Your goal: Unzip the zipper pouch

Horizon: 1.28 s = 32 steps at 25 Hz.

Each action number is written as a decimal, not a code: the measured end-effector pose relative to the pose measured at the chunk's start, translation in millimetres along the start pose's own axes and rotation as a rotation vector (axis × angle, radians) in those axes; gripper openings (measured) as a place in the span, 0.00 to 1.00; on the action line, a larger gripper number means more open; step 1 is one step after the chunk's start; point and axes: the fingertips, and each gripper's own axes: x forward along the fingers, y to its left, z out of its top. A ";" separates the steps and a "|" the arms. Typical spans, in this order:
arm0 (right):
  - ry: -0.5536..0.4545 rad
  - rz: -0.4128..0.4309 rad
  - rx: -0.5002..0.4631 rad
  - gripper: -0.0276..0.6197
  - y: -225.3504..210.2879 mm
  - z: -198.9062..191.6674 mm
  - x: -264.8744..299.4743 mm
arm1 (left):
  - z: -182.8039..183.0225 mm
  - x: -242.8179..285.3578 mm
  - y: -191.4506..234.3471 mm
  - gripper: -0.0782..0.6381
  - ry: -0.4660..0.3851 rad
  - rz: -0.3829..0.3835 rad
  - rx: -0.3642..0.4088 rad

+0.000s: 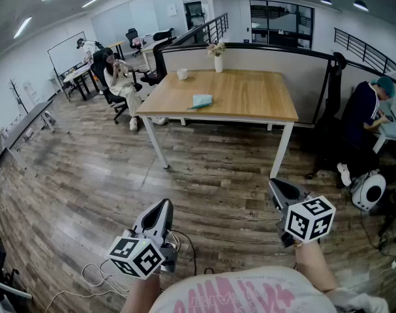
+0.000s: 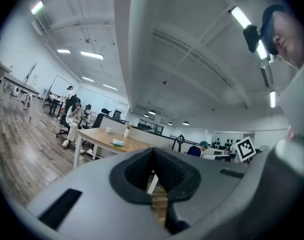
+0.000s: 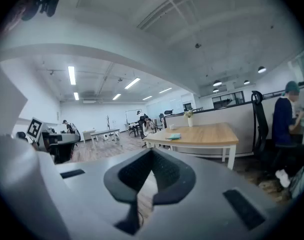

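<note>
The zipper pouch (image 1: pixel 202 100) is small and teal. It lies flat on a wooden table (image 1: pixel 250 93) across the room, far from both grippers. It also shows as a small teal patch in the left gripper view (image 2: pixel 118 142) and the right gripper view (image 3: pixel 175 136). My left gripper (image 1: pixel 162 205) is held low over the wood floor, shut and empty. My right gripper (image 1: pixel 274 185) is beside it at the right, also shut with nothing in it. In each gripper view the dark pads (image 2: pixel 164 170) (image 3: pixel 164 171) meet at the tip.
On the table stand a vase of flowers (image 1: pixel 218 60) and a white cup (image 1: pixel 182 74). A grey partition (image 1: pixel 308 70) backs the table. One person sits on an office chair (image 1: pixel 122 83) at the left, another at a desk (image 1: pixel 370 109) at the right. Cables (image 1: pixel 93 279) lie on the floor near my feet.
</note>
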 end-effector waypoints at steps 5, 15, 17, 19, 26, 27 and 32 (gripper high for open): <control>0.006 0.016 0.061 0.04 6.4 -11.2 4.2 | -6.0 -3.8 12.6 0.11 0.000 -0.004 0.002; 0.117 -0.010 0.070 0.04 15.8 -52.6 25.3 | -30.4 -7.1 45.5 0.11 0.011 0.011 -0.078; 0.121 -0.005 0.093 0.04 14.4 -53.8 30.6 | -35.8 -1.2 50.2 0.11 0.030 0.022 -0.071; 0.116 -0.003 0.112 0.04 11.0 -53.4 38.8 | -40.5 5.3 57.9 0.11 0.047 0.047 -0.054; 0.165 -0.002 0.135 0.04 -19.6 -61.7 87.2 | -61.6 47.7 82.7 0.11 0.091 0.095 -0.121; 0.170 0.003 0.132 0.04 -26.2 -60.8 97.1 | -63.0 57.6 85.8 0.11 0.098 0.103 -0.116; 0.160 0.035 0.100 0.04 -64.2 -39.8 148.9 | -37.3 113.0 98.8 0.11 0.023 0.141 -0.073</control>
